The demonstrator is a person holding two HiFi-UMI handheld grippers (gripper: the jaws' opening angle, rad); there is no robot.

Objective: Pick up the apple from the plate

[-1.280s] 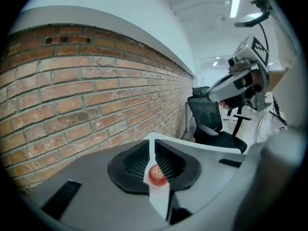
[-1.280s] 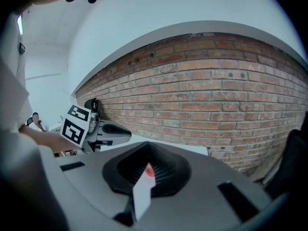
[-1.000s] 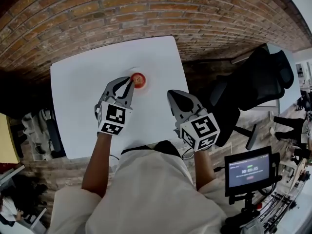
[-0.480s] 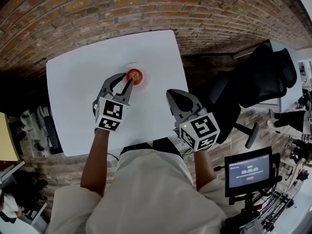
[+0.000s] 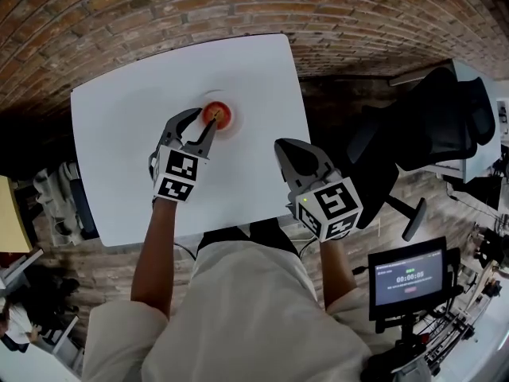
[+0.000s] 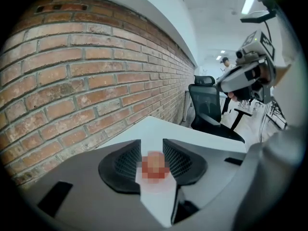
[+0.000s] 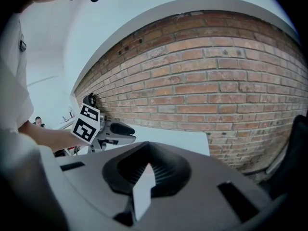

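- Toward the far middle of the white table, the apple sits on its plate, which is hard to tell apart from the tabletop. It has not been lifted.
- Nothing of the task is finished; judging by the pose, this is the end of the approach, with the grasp itself and the lift both left to do.
- The left gripper is angled down at the apple from the near left. Its jaws stand partly apart and have just been opening.
- In the left gripper view the apple shows in the gap between the jaws, just ahead of the pads, which do not press on it.
- In the head view the right-hand jaw tip overlaps the apple's left edge. I cannot tell whether it touches.
- The right gripper hangs over the near right part of the table, well apart from the apple. Its jaws are together with nothing between them, so it seems to have no part in this step.
- Against a second ago, the left gripper's jaws are wider.
- The left gripper also sits lower, and the apple now lies in line with the gap instead of beside one tip.
- The right gripper has sunk a little too.
- The apple and plate have not shifted on the table, though the head view has tilted, so the table sits higher in it.
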